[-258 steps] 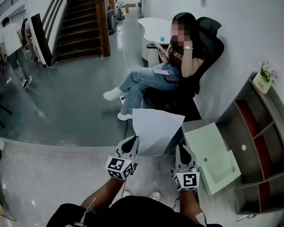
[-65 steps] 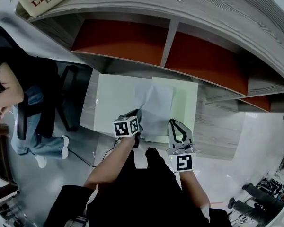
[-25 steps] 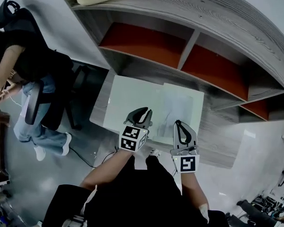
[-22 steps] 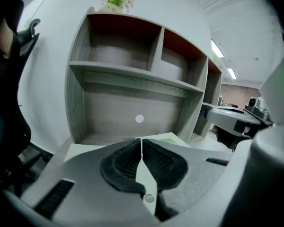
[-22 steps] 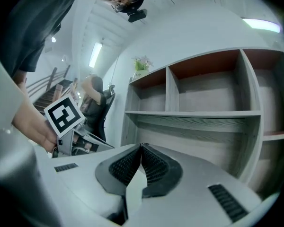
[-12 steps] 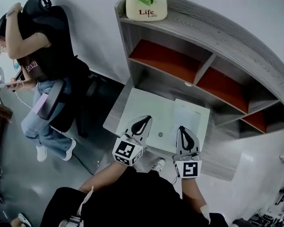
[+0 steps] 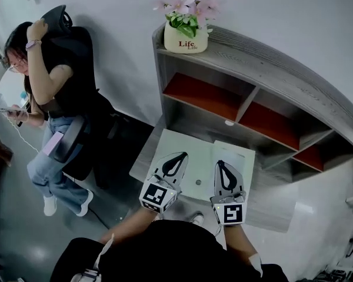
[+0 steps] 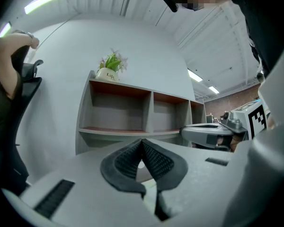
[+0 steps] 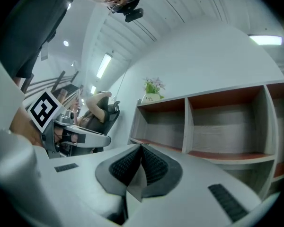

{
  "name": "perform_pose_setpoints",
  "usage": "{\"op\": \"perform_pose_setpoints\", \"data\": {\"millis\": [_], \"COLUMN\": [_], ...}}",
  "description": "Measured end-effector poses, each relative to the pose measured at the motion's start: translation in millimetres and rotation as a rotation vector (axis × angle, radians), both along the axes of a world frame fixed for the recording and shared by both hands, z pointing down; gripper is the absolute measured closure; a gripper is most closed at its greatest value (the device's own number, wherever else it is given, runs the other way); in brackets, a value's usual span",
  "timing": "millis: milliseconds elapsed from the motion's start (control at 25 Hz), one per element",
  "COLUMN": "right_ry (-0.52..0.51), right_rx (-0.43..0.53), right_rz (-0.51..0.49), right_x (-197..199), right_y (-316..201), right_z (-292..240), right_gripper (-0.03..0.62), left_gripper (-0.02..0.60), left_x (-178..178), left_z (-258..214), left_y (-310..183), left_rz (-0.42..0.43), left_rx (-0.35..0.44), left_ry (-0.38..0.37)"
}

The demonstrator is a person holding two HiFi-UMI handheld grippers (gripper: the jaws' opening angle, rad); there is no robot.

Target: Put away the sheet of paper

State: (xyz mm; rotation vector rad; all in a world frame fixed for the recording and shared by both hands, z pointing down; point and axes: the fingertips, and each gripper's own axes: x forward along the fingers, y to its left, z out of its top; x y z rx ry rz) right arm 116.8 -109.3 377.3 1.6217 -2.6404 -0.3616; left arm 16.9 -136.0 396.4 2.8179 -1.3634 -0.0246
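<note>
Both claws have let go and lifted clear since a moment ago. My left gripper (image 7: 175,157) and right gripper (image 7: 221,164) are pinched fully closed on nothing. The white sheet of paper (image 7: 241,160) now lies in the pale green flat tray (image 7: 159,148) at lower centre, just below the grey wooden shelf unit (image 7: 270,63). I judge it put away.

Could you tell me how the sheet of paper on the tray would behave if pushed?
The sheet of paper lies flat and thin on the smooth tray, so it would probably slide easily. Pushed at one edge, it would likely buckle rather than stay stiff.
</note>
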Motion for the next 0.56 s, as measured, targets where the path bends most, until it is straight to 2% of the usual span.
{"op": "perform_pose_setpoints", "data": {"millis": [560], "right_ry": [-0.023], "right_rx": [0.016], "right_rz": [0.006], "right_x": [-10.8], "right_y": [-1.8], "right_z": [-10.2], "right_gripper": [0.571], "left_gripper": [0.574], "left_x": [-3.7], "left_z": [-13.8], "left_y": [-6.4], "left_rz": [0.012], "left_rx": [0.024], "left_ry": [0.003]}}
